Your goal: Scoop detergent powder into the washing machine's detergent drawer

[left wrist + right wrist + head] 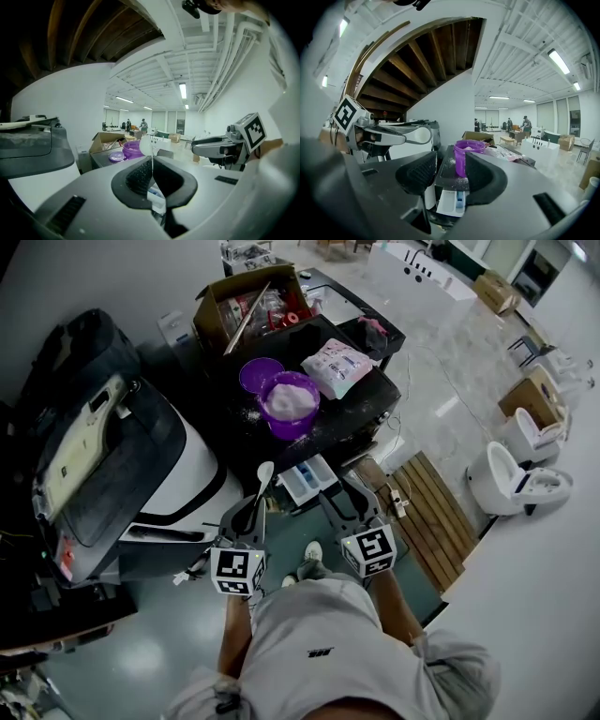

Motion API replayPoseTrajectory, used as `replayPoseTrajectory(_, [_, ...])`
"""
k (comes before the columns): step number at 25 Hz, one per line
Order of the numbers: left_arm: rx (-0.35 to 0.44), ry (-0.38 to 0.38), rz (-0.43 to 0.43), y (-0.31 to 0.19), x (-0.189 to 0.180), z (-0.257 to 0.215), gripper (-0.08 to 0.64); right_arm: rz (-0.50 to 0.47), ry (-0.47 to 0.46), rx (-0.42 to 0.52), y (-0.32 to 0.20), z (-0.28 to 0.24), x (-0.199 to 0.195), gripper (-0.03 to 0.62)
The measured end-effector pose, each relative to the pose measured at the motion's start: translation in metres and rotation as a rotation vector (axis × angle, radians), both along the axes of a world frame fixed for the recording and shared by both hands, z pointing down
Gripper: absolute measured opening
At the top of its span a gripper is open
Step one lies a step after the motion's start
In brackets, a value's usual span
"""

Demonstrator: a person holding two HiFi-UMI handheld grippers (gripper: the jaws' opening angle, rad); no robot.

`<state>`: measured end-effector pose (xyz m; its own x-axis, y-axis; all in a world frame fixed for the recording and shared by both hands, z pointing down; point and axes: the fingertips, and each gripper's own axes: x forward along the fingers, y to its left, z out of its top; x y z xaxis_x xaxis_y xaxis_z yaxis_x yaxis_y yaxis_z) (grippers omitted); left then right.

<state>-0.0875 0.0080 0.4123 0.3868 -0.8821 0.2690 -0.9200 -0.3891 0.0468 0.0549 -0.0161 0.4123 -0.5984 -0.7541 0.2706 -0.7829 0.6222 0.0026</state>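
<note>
A purple tub [291, 401] of white detergent powder stands on the black washing machine top [356, 409], with its purple lid [260, 374] beside it. Below the top, the white detergent drawer [307, 481] is pulled out. My left gripper [251, 512] is shut on the handle of a white spoon [263, 477], whose empty bowl points toward the tub. In the left gripper view the spoon [146, 143] stands edge-on between the jaws of the left gripper [152, 176]. My right gripper [336, 500] is open and empty just right of the drawer. The right gripper [450, 176] frames the tub [468, 157] and drawer [452, 201].
A pink-and-white detergent bag [337, 365] and a cardboard box [248, 306] sit behind the tub. A large white and black machine [112, 456] stands to the left. A wooden pallet [436, 512] and white toilets [511, 479] are on the floor at right.
</note>
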Motion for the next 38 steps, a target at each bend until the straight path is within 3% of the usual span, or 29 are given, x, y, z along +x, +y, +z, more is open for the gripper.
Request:
replayPoseTrajectory(6, [-0.001,-0.03,-0.027,-0.023,0.018,-0.004,0.017,-0.037,-0.062,0.0,-0.027,-0.002,0.016,0.192])
replayPoseTrajectory(18, [-0.017,-0.07,-0.057,-0.061,0.038,-0.001,0.017,-0.078,-0.072,-0.023,-0.07,0.008,0.032,0.192])
replayPoseTrajectory(30, [-0.017,-0.064,-0.022,-0.116,0.026,0.001,0.017,-0.052,-0.048,-0.039,-0.122,0.018,0.02,0.192])
replayPoseTrajectory(38, [-0.06,-0.069,0.028,-0.166,0.009,0.011,0.017,0.0,-0.017,-0.037,-0.163,0.02,0.006,0.192])
